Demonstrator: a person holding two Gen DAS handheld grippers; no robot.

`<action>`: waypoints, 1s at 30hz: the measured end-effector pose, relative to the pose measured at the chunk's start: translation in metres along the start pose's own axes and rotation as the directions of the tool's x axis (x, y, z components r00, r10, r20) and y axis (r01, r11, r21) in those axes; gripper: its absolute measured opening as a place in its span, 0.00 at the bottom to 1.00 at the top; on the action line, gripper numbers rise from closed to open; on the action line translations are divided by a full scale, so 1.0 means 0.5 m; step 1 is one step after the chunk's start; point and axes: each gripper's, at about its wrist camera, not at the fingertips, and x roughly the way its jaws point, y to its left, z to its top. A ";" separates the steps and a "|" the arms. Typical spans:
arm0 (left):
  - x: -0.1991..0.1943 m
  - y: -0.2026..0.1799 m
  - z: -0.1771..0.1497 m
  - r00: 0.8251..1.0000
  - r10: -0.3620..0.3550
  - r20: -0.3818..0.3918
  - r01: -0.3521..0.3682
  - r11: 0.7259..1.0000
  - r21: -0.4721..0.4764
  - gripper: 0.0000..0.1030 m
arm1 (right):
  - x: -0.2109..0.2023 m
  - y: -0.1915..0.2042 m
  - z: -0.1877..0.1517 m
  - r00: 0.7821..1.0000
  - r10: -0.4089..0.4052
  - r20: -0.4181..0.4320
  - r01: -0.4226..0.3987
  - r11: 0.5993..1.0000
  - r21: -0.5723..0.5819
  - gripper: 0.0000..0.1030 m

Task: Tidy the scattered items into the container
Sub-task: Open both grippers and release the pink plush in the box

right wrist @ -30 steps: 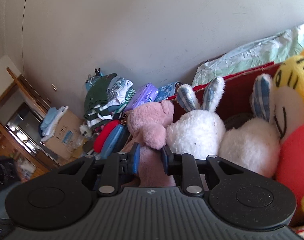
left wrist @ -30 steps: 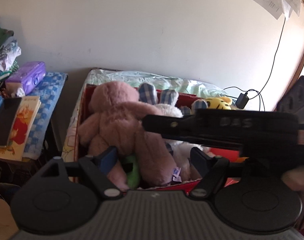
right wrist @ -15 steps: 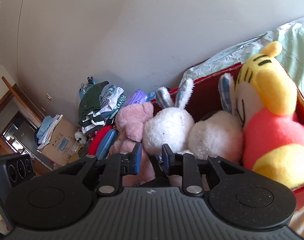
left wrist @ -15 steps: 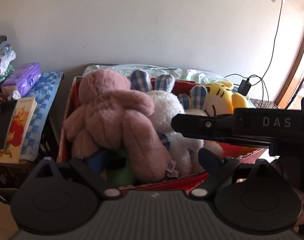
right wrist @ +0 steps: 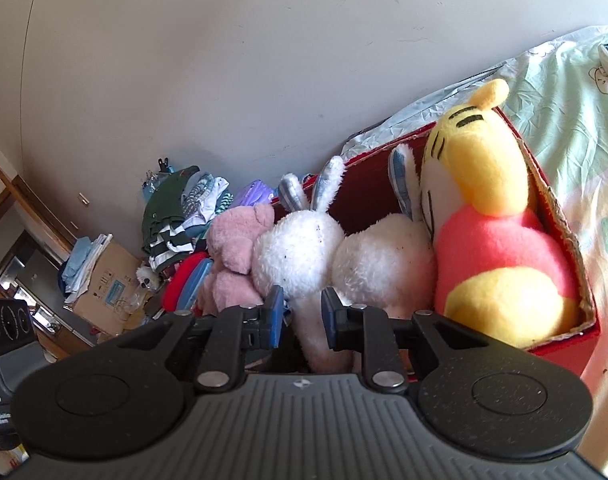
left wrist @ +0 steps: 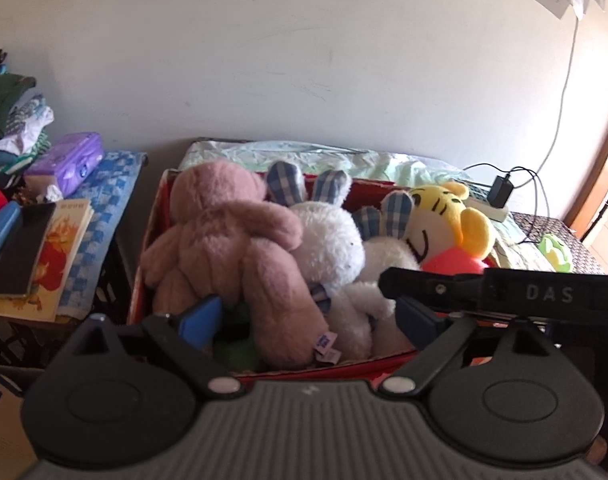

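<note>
A red cardboard box (left wrist: pixel 152 216) (right wrist: pixel 560 216) on the bed holds a pink plush bear (left wrist: pixel 228 248) (right wrist: pixel 236 240), two white rabbits (left wrist: pixel 328 248) (right wrist: pixel 300 256), a yellow tiger plush (left wrist: pixel 444 216) (right wrist: pixel 488 216) and a green plush (left wrist: pixel 236 352) at the bottom. My left gripper (left wrist: pixel 308 320) is open and empty, just in front of the box. My right gripper (right wrist: pixel 302 316) is open a narrow gap and holds nothing; a white rabbit leg shows between its fingers. The right gripper's body (left wrist: pixel 504 292) crosses the left wrist view.
A side table (left wrist: pixel 104 184) left of the box carries books, a phone and a purple case (left wrist: pixel 68 160). Folded clothes (right wrist: pixel 176 208) pile beyond it. A charger and cable (left wrist: pixel 500 188) and a small green toy (left wrist: pixel 556 248) lie on the bed at right.
Both grippers have drawn back and up from the box, so more of its contents show. The right gripper's fingers have opened slightly wider.
</note>
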 end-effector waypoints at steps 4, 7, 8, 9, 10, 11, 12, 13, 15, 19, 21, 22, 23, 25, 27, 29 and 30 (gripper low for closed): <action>-0.009 -0.015 0.003 0.996 0.088 0.008 -0.087 0.996 -0.025 0.98 | -0.022 -0.006 0.010 1.000 0.019 0.003 -0.019 1.000 -0.008 0.22; -0.011 -0.033 0.003 0.991 0.131 -0.015 -0.131 0.991 -0.039 0.98 | -0.038 -0.012 0.014 0.999 0.036 -0.005 -0.036 0.999 -0.012 0.22; -0.012 -0.042 0.002 0.989 0.146 -0.016 -0.146 0.989 -0.036 0.98 | -0.044 -0.015 0.014 0.999 0.046 -0.008 -0.046 0.999 -0.010 0.23; -0.012 -0.051 0.002 0.987 0.161 -0.018 -0.162 0.986 -0.033 0.98 | -0.049 -0.018 0.016 0.999 0.051 -0.012 -0.051 0.999 -0.010 0.23; -0.011 -0.060 0.002 0.984 0.176 -0.021 -0.177 0.984 -0.033 0.98 | -0.055 -0.020 0.018 0.998 0.053 -0.017 -0.053 0.999 -0.011 0.23; -0.011 -0.069 0.002 0.982 0.187 -0.023 -0.188 0.981 -0.039 0.98 | -0.063 -0.023 0.020 0.998 0.059 -0.022 -0.059 0.998 -0.012 0.26; -0.011 -0.077 0.003 0.981 0.192 -0.026 -0.193 0.980 -0.046 0.98 | -0.072 -0.027 0.023 0.997 0.067 -0.023 -0.068 0.998 -0.014 0.28; -0.010 -0.086 0.004 0.981 0.193 -0.032 -0.195 0.979 -0.053 0.98 | -0.081 -0.030 0.024 0.997 0.071 -0.023 -0.071 0.997 -0.017 0.31; -0.007 -0.100 0.005 0.979 0.199 -0.042 -0.201 0.977 -0.070 0.98 | -0.093 -0.039 0.026 0.997 0.067 -0.030 -0.068 0.998 -0.019 0.31; -0.002 -0.120 0.006 0.962 0.267 -0.058 -0.272 0.954 -0.125 1.00 | -0.111 -0.060 0.026 0.996 0.072 -0.049 -0.073 0.997 -0.011 0.31; -0.002 -0.129 0.004 0.955 0.291 -0.063 -0.297 0.944 -0.143 1.00 | -0.122 -0.070 0.024 0.995 0.080 -0.052 -0.081 0.997 -0.010 0.31; 0.000 -0.133 0.002 0.950 0.303 -0.068 -0.310 0.939 -0.147 1.00 | -0.126 -0.075 0.023 0.995 0.086 -0.055 -0.086 0.996 -0.008 0.30; 0.002 -0.137 -0.001 0.945 0.319 -0.075 -0.327 0.933 -0.150 1.00 | -0.130 -0.080 0.021 0.994 0.088 -0.060 -0.089 0.996 -0.007 0.29; 0.009 -0.146 -0.006 0.933 0.348 -0.088 -0.358 0.920 -0.158 1.00 | -0.137 -0.091 0.017 0.993 0.094 -0.067 -0.094 0.996 -0.006 0.27; 0.014 -0.154 -0.009 0.929 0.361 -0.088 -0.371 0.914 -0.165 1.00 | -0.145 -0.100 0.015 0.991 0.110 -0.070 -0.111 0.994 -0.007 0.27; 0.021 -0.166 -0.008 0.914 0.395 -0.089 -0.405 0.901 -0.157 1.00 | -0.153 -0.104 0.013 0.991 0.113 -0.065 -0.114 0.993 -0.020 0.27; 0.025 -0.171 -0.006 0.905 0.415 -0.095 -0.425 0.892 -0.153 1.00 | -0.156 -0.107 0.013 0.991 0.114 -0.064 -0.115 0.993 -0.020 0.27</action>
